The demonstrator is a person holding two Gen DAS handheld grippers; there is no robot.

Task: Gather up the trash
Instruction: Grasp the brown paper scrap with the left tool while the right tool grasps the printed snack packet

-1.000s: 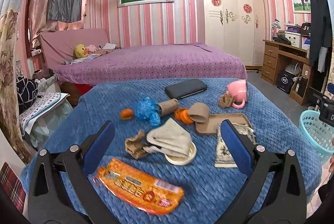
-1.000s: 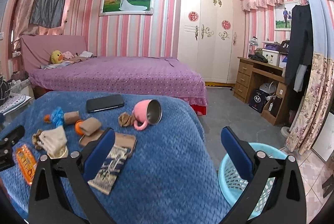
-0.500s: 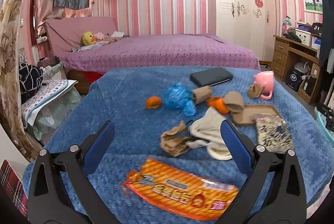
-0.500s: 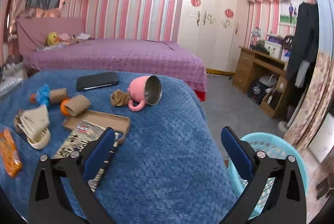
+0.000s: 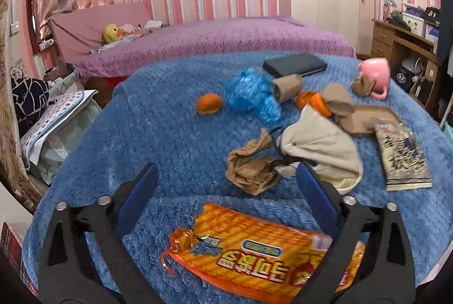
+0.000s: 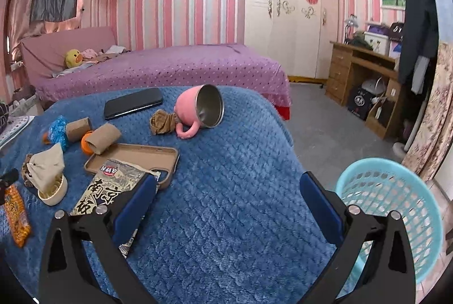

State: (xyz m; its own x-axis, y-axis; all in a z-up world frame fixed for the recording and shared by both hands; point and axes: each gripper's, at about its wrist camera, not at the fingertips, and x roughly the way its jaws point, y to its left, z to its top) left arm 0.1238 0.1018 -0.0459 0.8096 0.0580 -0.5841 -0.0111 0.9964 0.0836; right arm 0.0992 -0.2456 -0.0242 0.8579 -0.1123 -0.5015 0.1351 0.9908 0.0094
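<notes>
Here we list the trash on the blue blanket (image 5: 170,134): an orange snack wrapper (image 5: 254,256) lying between our left gripper (image 5: 226,190) jaws, which are closing but not yet touching it; beyond it, crumpled brown paper (image 5: 250,171). Only the right wrist view shows the turquoise laundry basket (image 6: 396,207) on the floor beside the bed, and the pink mug's (image 6: 198,111) steel interior. Our right gripper (image 6: 226,199) hangs spread wide, empty, over bare blanket.

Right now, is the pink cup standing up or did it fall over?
Fallen over. The pink cup lies on its side on the blue blanket, its shiny open mouth facing sideways.
</notes>
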